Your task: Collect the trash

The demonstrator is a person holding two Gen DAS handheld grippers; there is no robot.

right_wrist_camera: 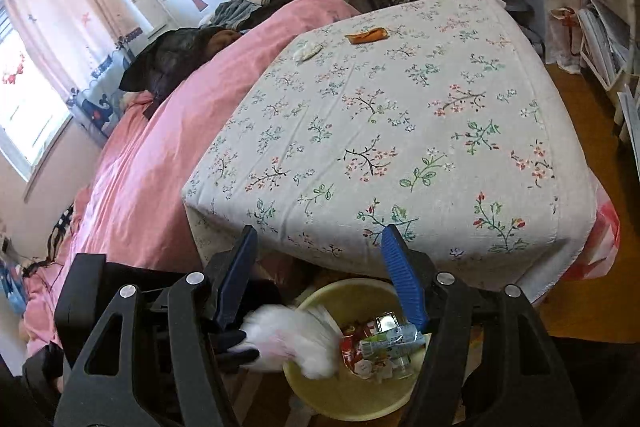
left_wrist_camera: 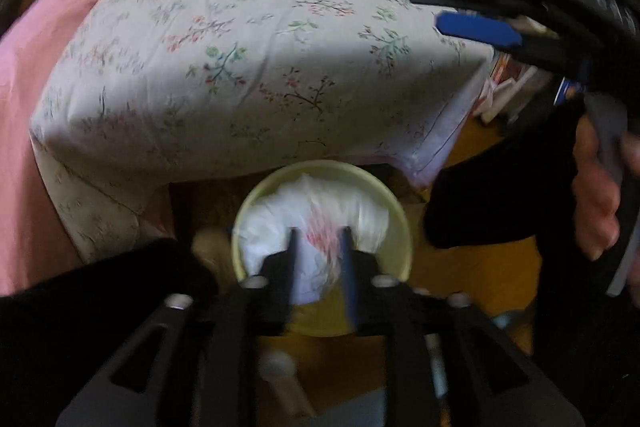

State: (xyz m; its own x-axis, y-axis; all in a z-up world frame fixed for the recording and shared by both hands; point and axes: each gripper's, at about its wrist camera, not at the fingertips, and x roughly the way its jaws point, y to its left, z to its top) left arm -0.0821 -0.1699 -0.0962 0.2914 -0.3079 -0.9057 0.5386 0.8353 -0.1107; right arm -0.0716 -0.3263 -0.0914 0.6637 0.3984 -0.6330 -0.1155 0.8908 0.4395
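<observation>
- The left gripper (left_wrist_camera: 320, 247) hangs right over the pale yellow trash bin (left_wrist_camera: 402, 223), its jaws partly spread, with a blurred white plastic bag (left_wrist_camera: 276, 223) just beyond them; whether the tips touch the bag cannot be told.
- In the right wrist view, the white bag (right_wrist_camera: 292, 339) lies over the bin's left rim (right_wrist_camera: 320, 297), beside wrappers (right_wrist_camera: 380, 347) already inside.
- The right gripper (right_wrist_camera: 320, 267) has its blue-padded jaws spread wide and empty, above the bin at the foot of the bed (right_wrist_camera: 400, 127).
- On the floral bedsheet's far side lie an orange wrapper (right_wrist_camera: 367, 35) and a pale crumpled scrap (right_wrist_camera: 307, 51), close together and well apart from the bin.
- A pink blanket (right_wrist_camera: 160, 147) covers the bed's left part.
</observation>
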